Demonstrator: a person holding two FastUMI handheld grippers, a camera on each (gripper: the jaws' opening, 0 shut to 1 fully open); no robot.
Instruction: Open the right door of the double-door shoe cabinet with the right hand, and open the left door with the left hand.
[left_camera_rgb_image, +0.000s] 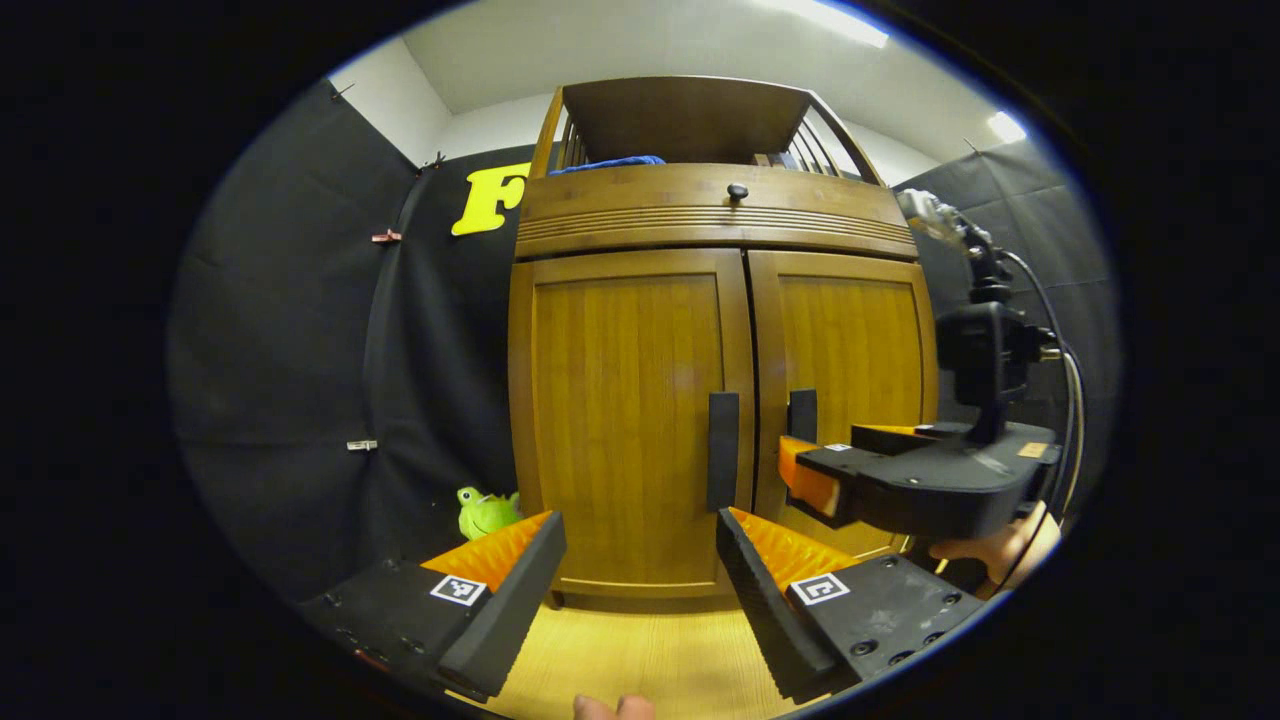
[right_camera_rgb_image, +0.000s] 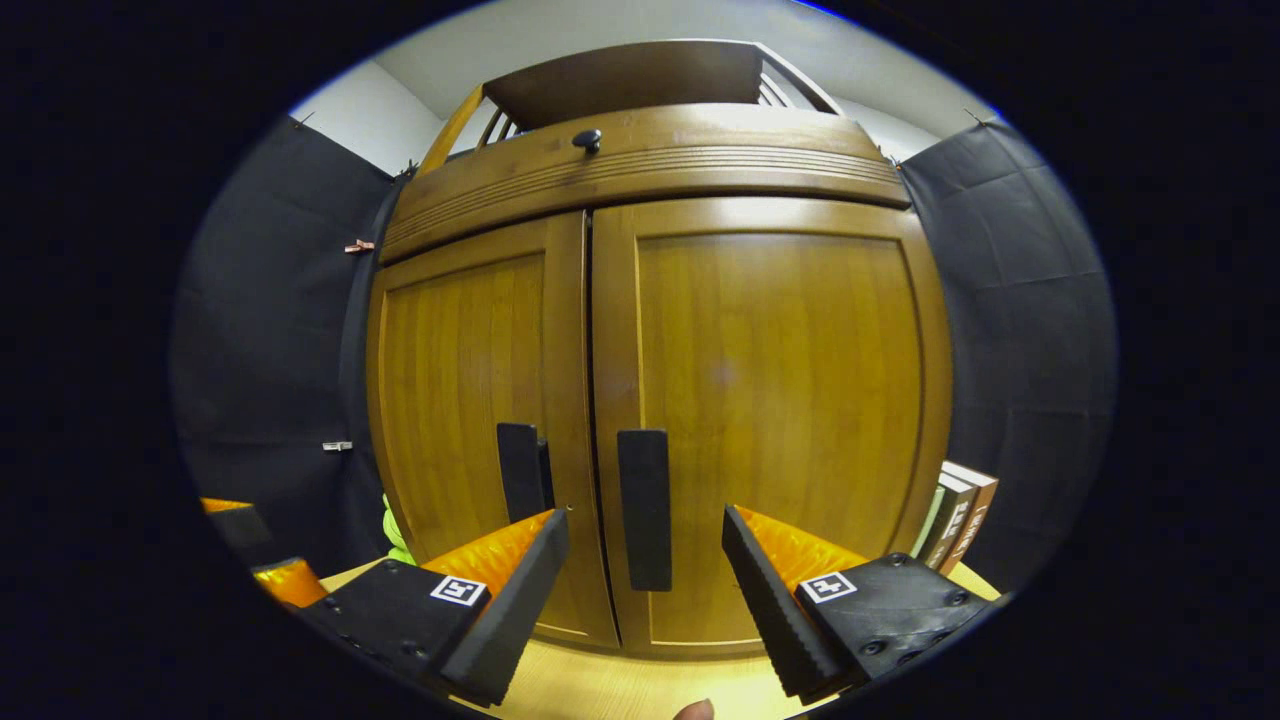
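Both grippers are spread apart, gripping nothing. Centre frame in the right gripper view, the right gripper (right_camera_rgb_image: 645, 570) faces the right door handle (right_camera_rgb_image: 644, 508). Lower centre of the left gripper view, the left gripper (left_camera_rgb_image: 640, 565) faces the left door handle (left_camera_rgb_image: 722, 450); both shoe cabinet (left_camera_rgb_image: 700, 215) doors are closed.

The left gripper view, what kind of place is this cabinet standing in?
Probably a staged recording booth, not a home: black cloth walls hang around a wooden shoe cabinet, a green toy sits beside it, and books lean at its other side.
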